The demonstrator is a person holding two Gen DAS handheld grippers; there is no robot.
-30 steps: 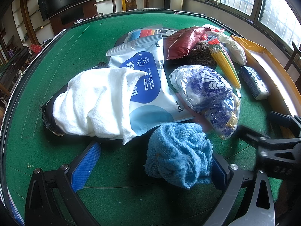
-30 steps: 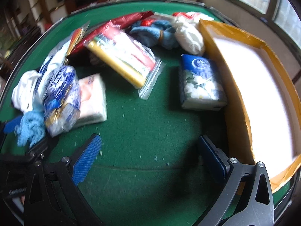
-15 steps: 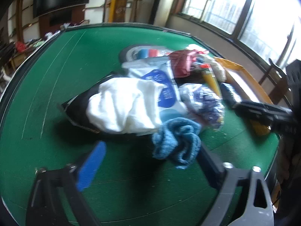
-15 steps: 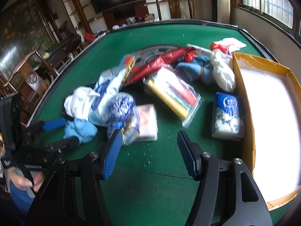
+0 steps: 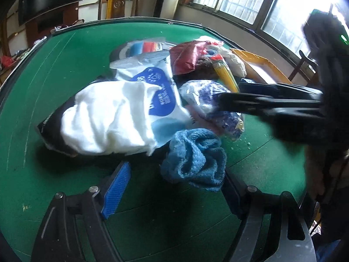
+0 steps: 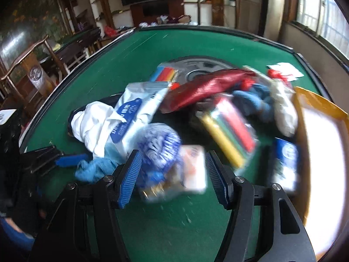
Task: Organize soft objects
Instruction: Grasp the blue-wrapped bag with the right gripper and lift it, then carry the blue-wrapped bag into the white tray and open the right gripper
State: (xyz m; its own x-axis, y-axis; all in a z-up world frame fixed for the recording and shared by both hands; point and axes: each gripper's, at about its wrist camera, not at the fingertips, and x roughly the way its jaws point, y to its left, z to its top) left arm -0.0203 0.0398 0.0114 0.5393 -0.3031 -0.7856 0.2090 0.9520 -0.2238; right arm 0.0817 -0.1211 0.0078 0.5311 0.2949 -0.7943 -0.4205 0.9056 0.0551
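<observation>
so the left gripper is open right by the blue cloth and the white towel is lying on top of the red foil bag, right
Not quite. The left gripper is open by the blue cloth, but the white towel lies over the blue and white wipes pack, not the red foil bag, which sits further back. The left wrist view shows this.

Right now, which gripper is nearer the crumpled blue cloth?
Left. The left gripper has the blue cloth between its open fingers, against the right-hand one. The right gripper is aimed at the blue-patterned bag, beside the cloth.
</observation>
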